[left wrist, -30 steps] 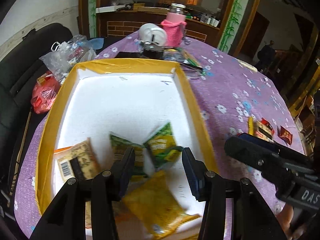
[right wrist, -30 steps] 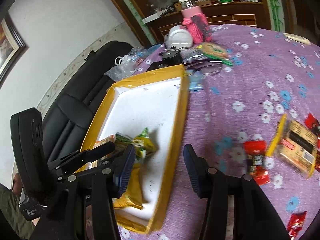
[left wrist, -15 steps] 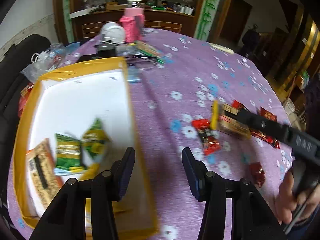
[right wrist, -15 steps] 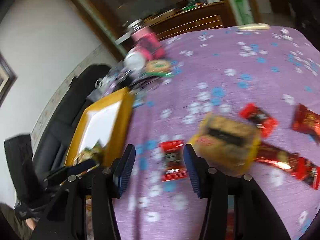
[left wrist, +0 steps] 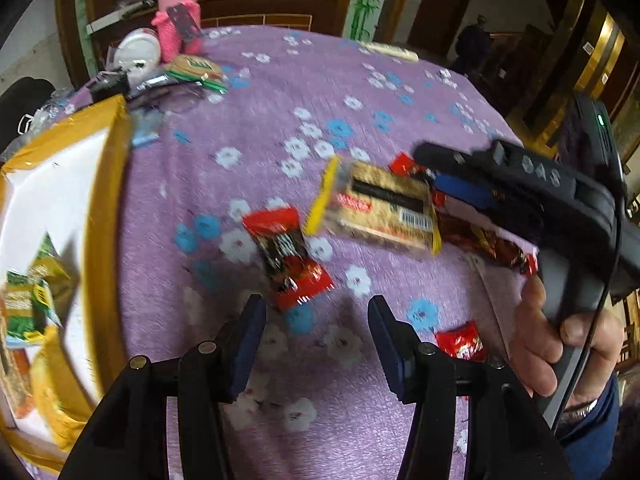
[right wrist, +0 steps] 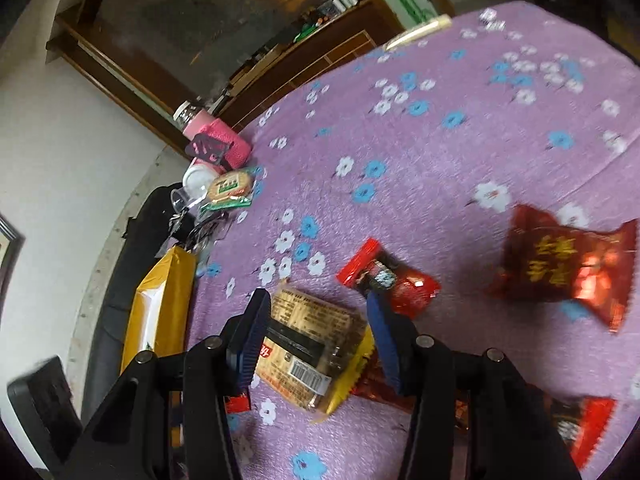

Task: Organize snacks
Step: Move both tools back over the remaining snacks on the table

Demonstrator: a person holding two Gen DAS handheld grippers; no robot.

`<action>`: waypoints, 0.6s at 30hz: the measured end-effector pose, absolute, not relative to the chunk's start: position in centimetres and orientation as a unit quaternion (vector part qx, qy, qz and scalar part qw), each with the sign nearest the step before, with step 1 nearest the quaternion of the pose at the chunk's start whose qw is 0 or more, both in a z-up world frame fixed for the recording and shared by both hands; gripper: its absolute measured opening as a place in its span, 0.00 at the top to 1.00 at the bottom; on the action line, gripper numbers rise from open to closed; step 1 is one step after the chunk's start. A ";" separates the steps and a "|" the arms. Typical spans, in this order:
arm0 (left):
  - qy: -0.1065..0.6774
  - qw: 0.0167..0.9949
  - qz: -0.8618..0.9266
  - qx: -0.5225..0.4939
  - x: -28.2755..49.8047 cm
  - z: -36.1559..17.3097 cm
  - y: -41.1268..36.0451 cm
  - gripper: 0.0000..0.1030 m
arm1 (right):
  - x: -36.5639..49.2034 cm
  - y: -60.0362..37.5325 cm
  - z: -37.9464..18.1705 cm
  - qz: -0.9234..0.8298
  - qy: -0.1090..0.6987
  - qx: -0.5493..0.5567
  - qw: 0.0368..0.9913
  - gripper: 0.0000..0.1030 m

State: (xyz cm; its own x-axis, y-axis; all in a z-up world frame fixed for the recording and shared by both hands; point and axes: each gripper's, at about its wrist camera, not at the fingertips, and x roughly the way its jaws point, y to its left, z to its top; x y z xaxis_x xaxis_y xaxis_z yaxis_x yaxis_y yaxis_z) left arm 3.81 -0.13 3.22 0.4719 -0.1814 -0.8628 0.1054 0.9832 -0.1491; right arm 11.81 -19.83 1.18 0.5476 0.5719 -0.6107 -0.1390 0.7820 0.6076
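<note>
My left gripper (left wrist: 316, 334) is open and empty, just short of a red and black snack packet (left wrist: 286, 254) on the purple cloth. My right gripper (right wrist: 318, 332) is open, its jaws on either side of a tan cracker pack with yellow ends (right wrist: 312, 350); the pack also shows in the left wrist view (left wrist: 378, 208), under the right gripper (left wrist: 460, 176). A red packet (right wrist: 390, 280) lies by the right fingertip. The yellow-rimmed white box (left wrist: 100, 216) at the left holds several green and yellow snack bags (left wrist: 36, 288).
A larger dark red bag (right wrist: 568, 266) and more red packets (left wrist: 460, 342) lie on the flowered cloth (left wrist: 280, 92). A pink-sleeved jar (left wrist: 176, 20), a white lid and a round biscuit pack (right wrist: 232, 188) stand at the far edge.
Both grippers have swung right, away from the box and over the loose snacks. My right gripper has come down around the cracker pack. Both stay open.
</note>
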 end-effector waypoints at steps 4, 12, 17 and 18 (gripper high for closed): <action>0.512 0.854 -0.085 -0.036 3.3 2.7 -0.3 0.46 | 12.0 -18.6 1.2 0.205 0.424 0.216 0.855 0.52; 0.499 0.862 -0.073 -0.053 2.3 3.9 2.0 0.46 | 9.5 -15.8 0.8 0.255 0.499 0.186 0.807 0.45; 0.491 0.866 -0.058 -0.076 1.6 4.3 4.0 0.46 | 8.5 -14.3 2.9 0.241 0.448 0.121 0.853 0.44; 0.490 0.866 -0.058 -0.082 1.5 4.2 4.3 0.46 | 8.5 -14.0 3.0 0.216 0.432 0.095 0.871 0.42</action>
